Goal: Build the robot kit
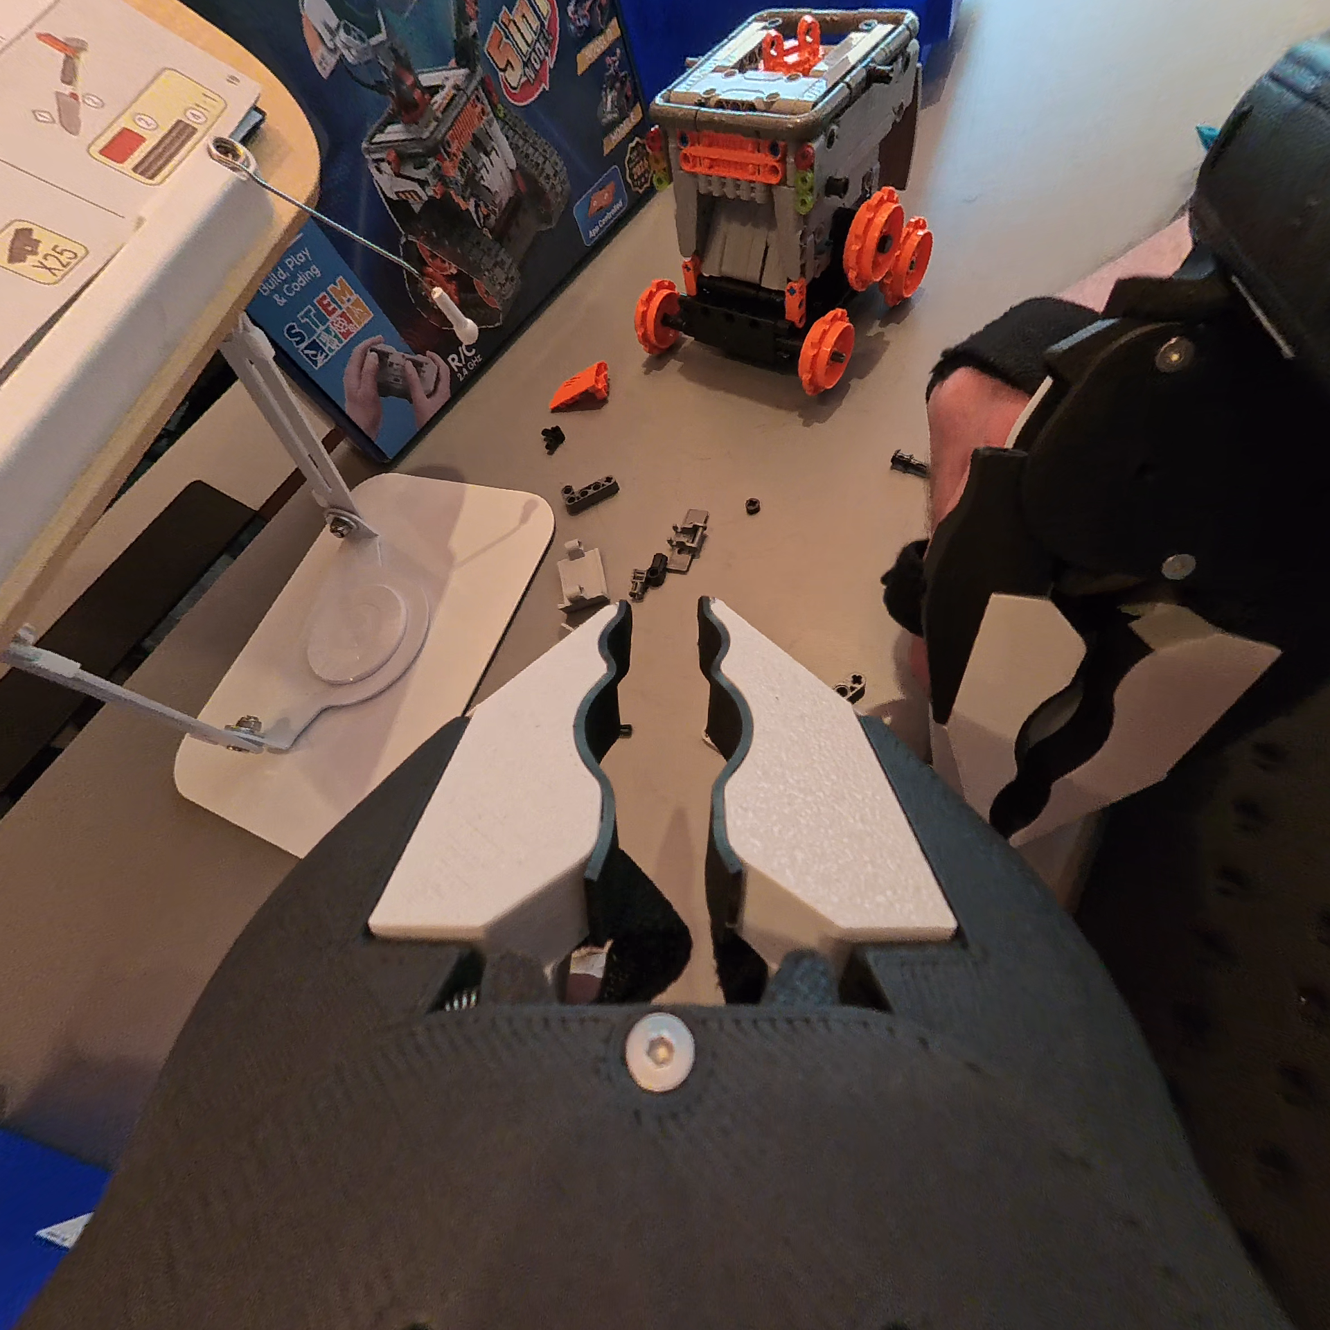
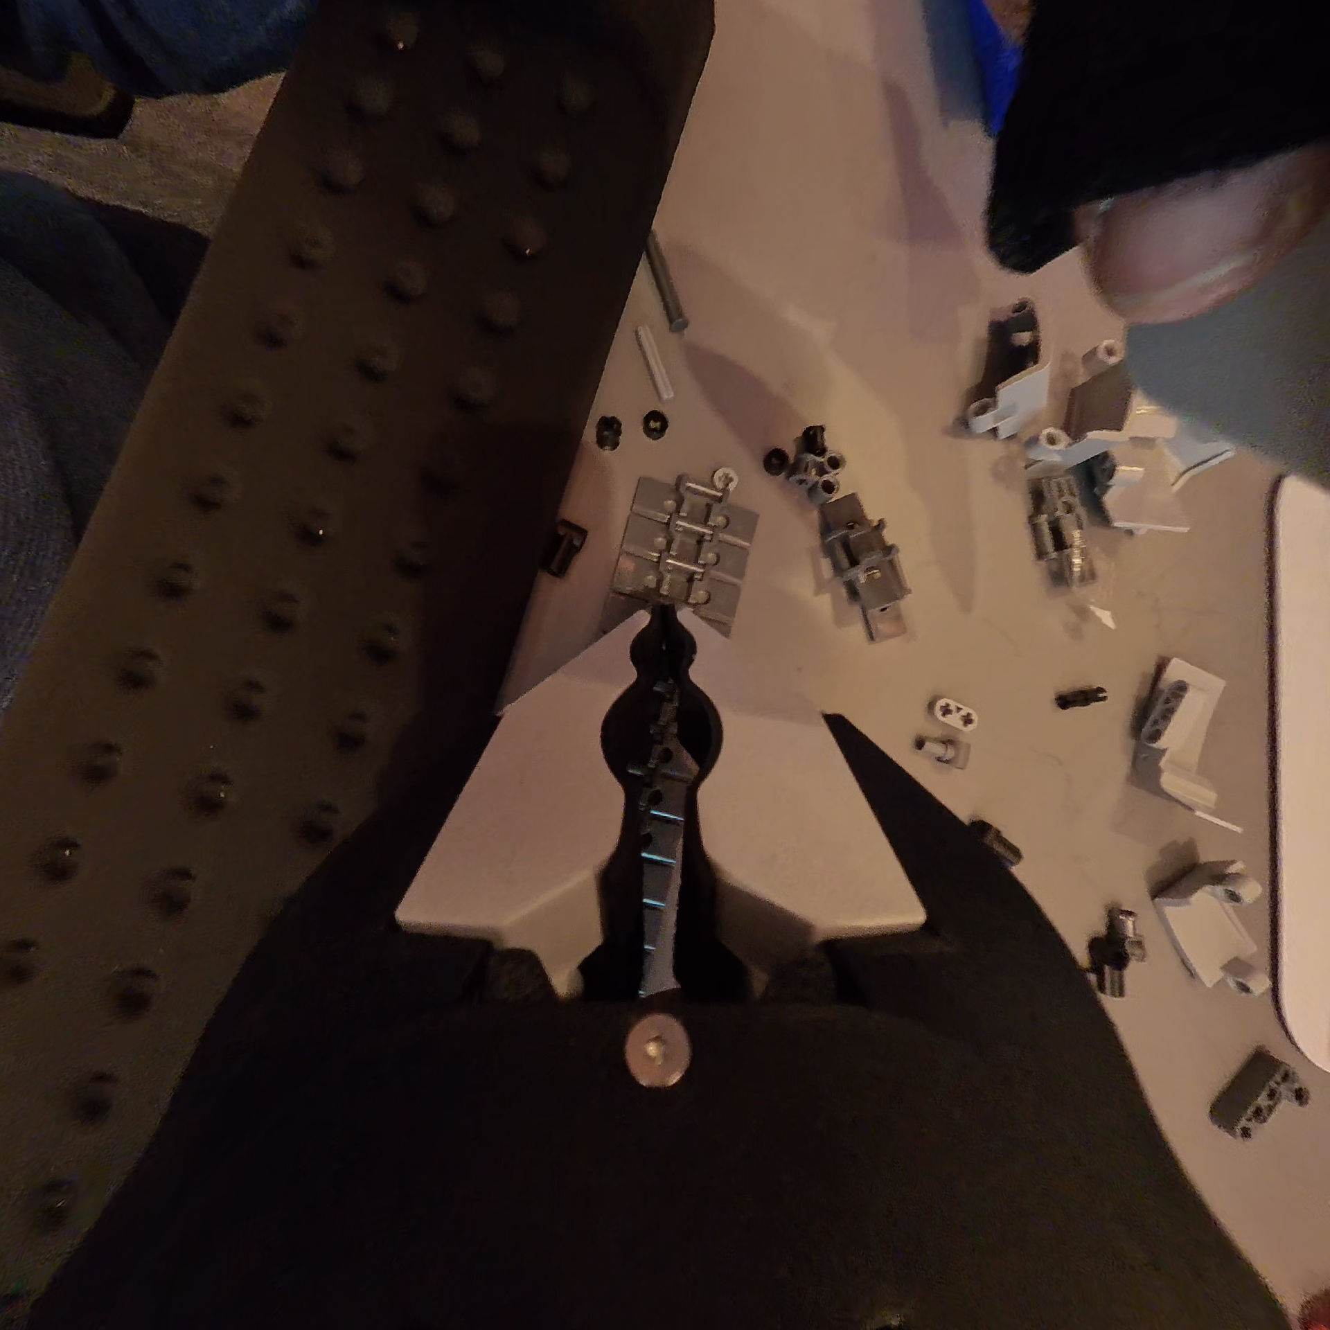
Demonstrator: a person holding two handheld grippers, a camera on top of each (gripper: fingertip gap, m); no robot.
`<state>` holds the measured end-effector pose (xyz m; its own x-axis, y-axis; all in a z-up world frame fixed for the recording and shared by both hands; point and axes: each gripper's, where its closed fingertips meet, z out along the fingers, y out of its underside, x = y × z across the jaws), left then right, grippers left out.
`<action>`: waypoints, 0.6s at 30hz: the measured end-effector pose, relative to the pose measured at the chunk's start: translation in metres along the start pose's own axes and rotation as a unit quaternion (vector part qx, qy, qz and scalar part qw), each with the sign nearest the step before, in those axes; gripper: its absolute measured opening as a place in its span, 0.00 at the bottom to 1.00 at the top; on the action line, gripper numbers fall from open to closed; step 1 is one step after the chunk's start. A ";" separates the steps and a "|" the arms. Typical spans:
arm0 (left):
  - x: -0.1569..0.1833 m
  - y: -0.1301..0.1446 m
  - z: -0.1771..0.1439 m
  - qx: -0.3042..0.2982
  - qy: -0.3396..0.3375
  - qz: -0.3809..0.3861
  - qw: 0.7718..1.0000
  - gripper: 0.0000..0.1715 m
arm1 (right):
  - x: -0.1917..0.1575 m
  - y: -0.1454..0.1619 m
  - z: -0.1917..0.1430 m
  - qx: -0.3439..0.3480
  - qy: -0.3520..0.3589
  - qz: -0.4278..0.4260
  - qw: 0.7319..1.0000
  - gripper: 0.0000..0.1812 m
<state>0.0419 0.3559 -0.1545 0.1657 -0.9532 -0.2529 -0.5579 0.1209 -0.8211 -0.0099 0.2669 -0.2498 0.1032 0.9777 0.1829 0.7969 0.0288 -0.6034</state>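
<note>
Left wrist view: we saw the left gripper with jaws apart and empty, hovering over the grey table. Nearest lay a small grey brick piece; a white stand base sat just left. Well beyond stood a toy vehicle with orange wheels.

Right wrist view: we saw the right gripper with jaws together, clamped on a grey track strip whose linked end stuck out past the tips. Loose grey parts lay near.
</note>
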 end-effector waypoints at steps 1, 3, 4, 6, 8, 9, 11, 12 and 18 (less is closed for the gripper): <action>-0.001 0.000 0.000 0.000 -0.001 -0.001 1.000 0.10 | -0.001 0.002 0.002 -0.007 -0.005 0.000 1.000 0.00; -0.002 0.000 -0.001 0.002 -0.003 -0.002 1.000 0.10 | -0.002 0.003 0.004 -0.009 -0.007 -0.001 1.000 0.00; -0.002 0.000 -0.001 0.003 -0.003 -0.003 1.000 0.10 | -0.003 0.003 0.003 -0.011 -0.009 0.000 1.000 0.00; -0.003 -0.001 -0.002 0.005 -0.005 -0.003 1.000 0.10 | 0.001 0.000 0.002 -0.009 0.002 -0.002 1.000 0.00; -0.004 -0.002 -0.003 0.007 -0.007 -0.004 1.000 0.10 | 0.003 -0.008 0.001 0.005 0.005 -0.002 1.000 0.00; -0.004 -0.003 -0.003 0.008 -0.008 -0.005 1.000 0.10 | 0.004 -0.011 0.001 0.010 0.008 -0.004 1.000 0.00; -0.005 -0.003 -0.004 0.009 -0.009 -0.008 1.000 0.10 | 0.005 -0.014 0.004 0.010 0.008 -0.005 1.000 0.00; -0.006 -0.003 -0.004 0.010 -0.010 -0.008 1.000 0.10 | 0.004 -0.013 0.006 0.006 0.004 -0.006 1.000 0.00; -0.007 -0.004 -0.006 0.013 -0.012 -0.009 1.000 0.10 | 0.005 -0.014 0.009 0.004 0.003 -0.004 1.000 0.00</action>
<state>0.0377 0.3605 -0.1466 0.1951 -0.9487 -0.2490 -0.5325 0.1107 -0.8392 -0.0255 0.2737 -0.2476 0.1001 0.9760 0.1935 0.7926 0.0393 -0.6084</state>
